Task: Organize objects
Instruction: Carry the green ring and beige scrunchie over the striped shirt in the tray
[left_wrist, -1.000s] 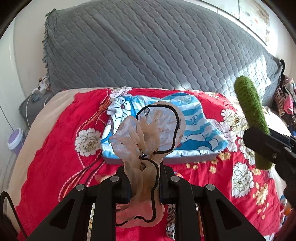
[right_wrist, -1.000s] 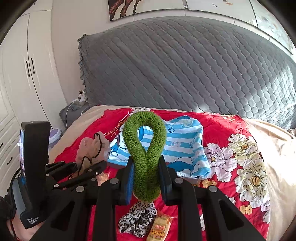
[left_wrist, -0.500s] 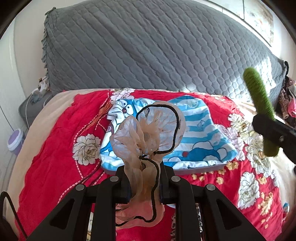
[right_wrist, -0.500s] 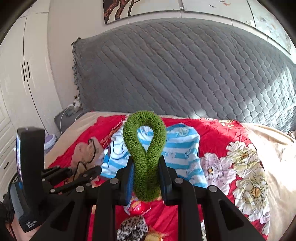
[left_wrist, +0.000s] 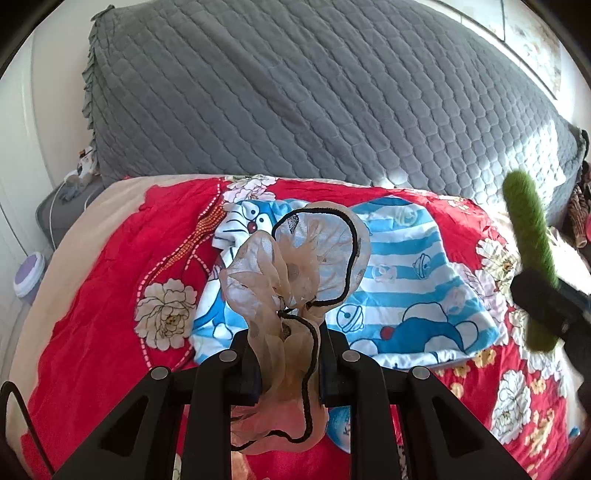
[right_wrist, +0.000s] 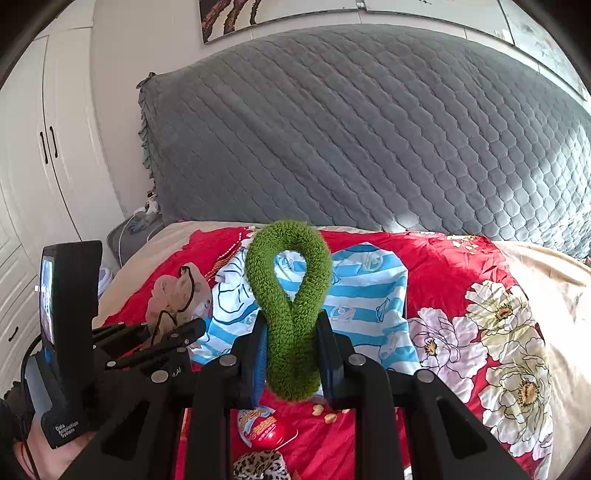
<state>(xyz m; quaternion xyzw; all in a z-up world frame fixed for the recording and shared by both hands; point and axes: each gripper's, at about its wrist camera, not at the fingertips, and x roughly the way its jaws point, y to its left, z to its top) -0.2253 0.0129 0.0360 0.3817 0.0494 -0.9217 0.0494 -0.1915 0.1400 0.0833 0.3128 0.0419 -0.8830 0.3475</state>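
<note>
My left gripper (left_wrist: 288, 354) is shut on a sheer beige scrunchie (left_wrist: 295, 280) with black trim, held above the red floral bedspread (left_wrist: 110, 280). It also shows in the right wrist view (right_wrist: 177, 299) at the left. My right gripper (right_wrist: 293, 350) is shut on a fuzzy green scrunchie (right_wrist: 290, 295), squeezed into a loop. The green scrunchie shows at the right edge of the left wrist view (left_wrist: 530, 236). A blue-and-white striped cartoon cloth (left_wrist: 402, 280) lies on the bed ahead of both grippers, also in the right wrist view (right_wrist: 369, 295).
A grey quilted headboard (left_wrist: 314, 99) stands behind the bed. A leopard-print scrunchie (right_wrist: 258, 465) and a red snack packet (right_wrist: 262, 428) lie on the bedspread below my right gripper. A white wardrobe (right_wrist: 44, 147) and a grey bedside box (left_wrist: 62, 210) stand at the left.
Both grippers have moved forward and up over the bed, each still holding its scrunchie. The striped cloth looks nearer. The leopard scrunchie and snack packet have slid down in the right wrist view.
</note>
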